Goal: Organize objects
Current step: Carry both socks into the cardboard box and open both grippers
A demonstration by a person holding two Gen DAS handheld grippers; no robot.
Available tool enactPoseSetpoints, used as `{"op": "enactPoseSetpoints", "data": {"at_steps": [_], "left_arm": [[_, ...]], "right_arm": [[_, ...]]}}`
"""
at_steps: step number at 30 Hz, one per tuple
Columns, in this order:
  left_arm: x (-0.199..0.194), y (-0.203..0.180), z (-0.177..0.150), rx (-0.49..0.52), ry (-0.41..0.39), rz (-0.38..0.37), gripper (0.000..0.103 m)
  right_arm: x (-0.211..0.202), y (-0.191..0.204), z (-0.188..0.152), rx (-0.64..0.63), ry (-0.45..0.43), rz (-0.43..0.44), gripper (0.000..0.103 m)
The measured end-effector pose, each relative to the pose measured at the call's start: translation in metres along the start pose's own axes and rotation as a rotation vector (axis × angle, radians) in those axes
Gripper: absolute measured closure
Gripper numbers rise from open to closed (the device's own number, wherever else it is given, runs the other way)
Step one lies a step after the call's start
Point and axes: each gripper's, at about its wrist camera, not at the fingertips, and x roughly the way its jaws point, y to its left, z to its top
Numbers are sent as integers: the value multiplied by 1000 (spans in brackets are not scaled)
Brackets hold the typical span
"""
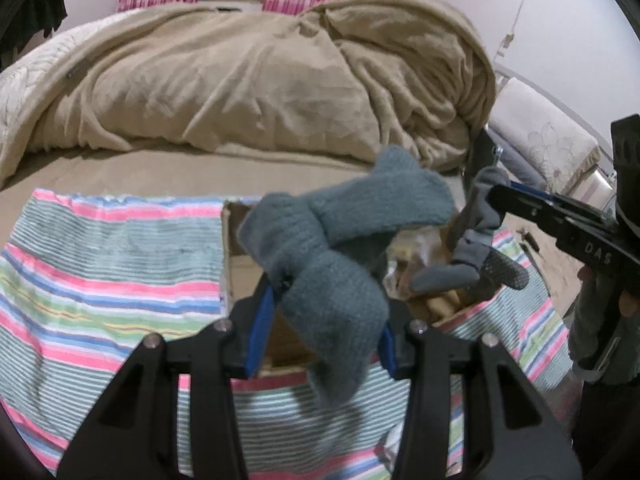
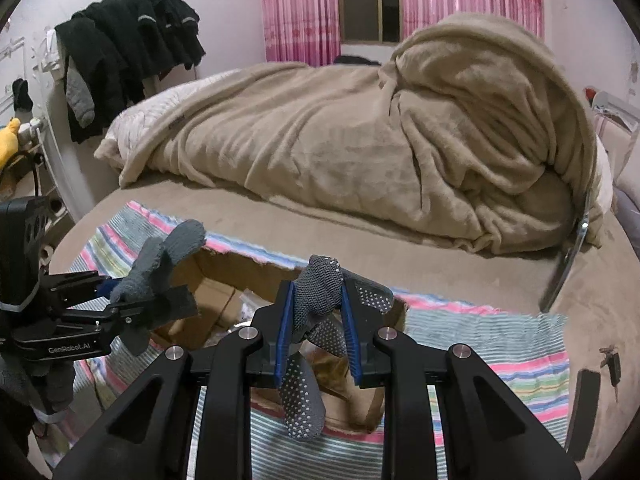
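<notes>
Grey-blue knit glove (image 1: 320,248) is clamped in the left gripper (image 1: 320,320), held above the open cardboard box (image 1: 240,272) on the striped cloth (image 1: 112,264). The right gripper (image 2: 316,320) pinches a dotted grey glove (image 2: 316,300) over the same box. Judged status: both gloves lifted, neither deposited; release into the box remains.

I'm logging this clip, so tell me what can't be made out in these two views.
- Contents of the brown cardboard box: in both views the two gloves and grippers cover most of it; only blurred wrapping shows.
- Grey dotted grip glove in the right gripper: right wrist view, its cuff is behind the fingers.
- Small dark object on the bed: right wrist view, too small to identify.
</notes>
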Motion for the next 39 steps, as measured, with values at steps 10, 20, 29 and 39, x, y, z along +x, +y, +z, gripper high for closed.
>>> {"op": "enactPoseSetpoints", "data": {"at_steps": [10,20,29,39], "left_arm": [[26,6,-9,-15,73,8,56],[17,2,-12,-1,63,26,44],[-13,-7,-20,11,28,37,34],[-41,-20,-59,-17,20,5,33]], "right_arm": [[43,16,-21,1,90,42,78],[46,13,-25,40,104,49,38],[12,17,-31,45,81,46,37],[-24,30,-67,57,94,75,37]]}}
